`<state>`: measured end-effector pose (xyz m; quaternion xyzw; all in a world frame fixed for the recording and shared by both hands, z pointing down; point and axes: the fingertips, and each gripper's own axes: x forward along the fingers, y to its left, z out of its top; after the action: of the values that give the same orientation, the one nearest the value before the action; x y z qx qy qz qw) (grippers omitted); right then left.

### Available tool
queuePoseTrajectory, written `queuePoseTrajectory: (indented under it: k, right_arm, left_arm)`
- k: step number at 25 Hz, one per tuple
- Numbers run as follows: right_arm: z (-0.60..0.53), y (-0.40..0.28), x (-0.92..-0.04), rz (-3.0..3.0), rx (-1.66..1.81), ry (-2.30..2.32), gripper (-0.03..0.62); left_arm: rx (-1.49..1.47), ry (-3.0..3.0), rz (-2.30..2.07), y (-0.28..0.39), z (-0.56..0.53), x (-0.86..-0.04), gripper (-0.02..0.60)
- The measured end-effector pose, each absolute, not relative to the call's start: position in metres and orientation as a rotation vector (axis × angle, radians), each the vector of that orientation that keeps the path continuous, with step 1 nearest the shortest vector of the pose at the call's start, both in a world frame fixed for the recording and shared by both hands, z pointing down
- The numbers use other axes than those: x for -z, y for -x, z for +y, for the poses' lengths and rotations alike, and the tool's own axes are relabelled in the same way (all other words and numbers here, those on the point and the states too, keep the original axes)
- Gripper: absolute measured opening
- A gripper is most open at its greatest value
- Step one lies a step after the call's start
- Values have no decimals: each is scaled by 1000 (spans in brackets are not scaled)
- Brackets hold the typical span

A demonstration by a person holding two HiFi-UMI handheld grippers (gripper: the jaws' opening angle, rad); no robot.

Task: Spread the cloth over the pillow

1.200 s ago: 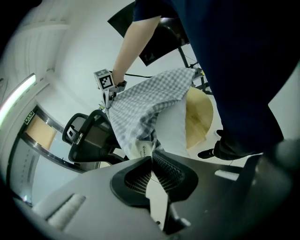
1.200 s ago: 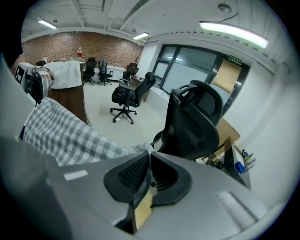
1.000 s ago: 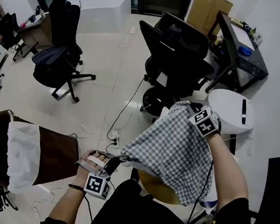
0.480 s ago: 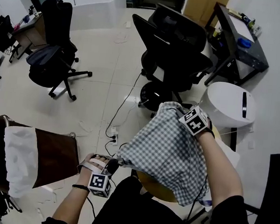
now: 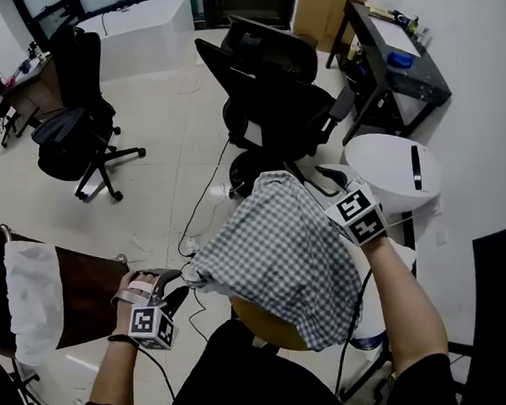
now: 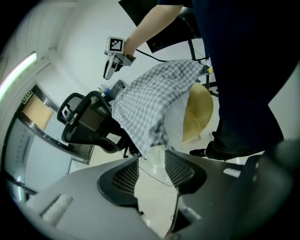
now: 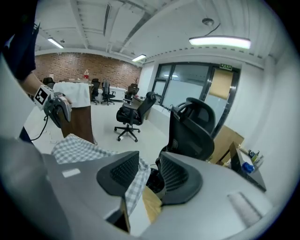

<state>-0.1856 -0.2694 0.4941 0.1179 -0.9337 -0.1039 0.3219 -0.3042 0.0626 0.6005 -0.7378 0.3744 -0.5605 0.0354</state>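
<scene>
Cloth (image 5: 275, 253) drapes the pillow (image 6: 174, 123). Beside it, the left gripper (image 5: 172, 289) is opening, empty. The right gripper (image 5: 333, 182) is opening, cloth loose between its jaws.

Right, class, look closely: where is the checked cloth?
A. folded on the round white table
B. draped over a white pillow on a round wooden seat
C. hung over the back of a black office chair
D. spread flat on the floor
B: the left gripper view shows the checked cloth draped over the white pillow, which rests on the round wooden seat.
</scene>
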Motion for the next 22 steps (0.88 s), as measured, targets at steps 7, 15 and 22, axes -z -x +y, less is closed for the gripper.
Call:
queuePoseTrajectory:
  k: [7, 15, 22]
  right_arm:
    - [-220, 92, -450, -2485, 326, -364, 155]
    - [-162, -15, -445, -2460, 335, -429, 155]
    - [-115, -74, -476, -2445, 189, -490, 155]
  left_arm:
    - [1496, 2297, 1073, 191, 58, -565, 164]
    - [1239, 2373, 752, 17, 51, -542, 164]
    - [1223, 2360, 458, -56, 40, -562, 237]
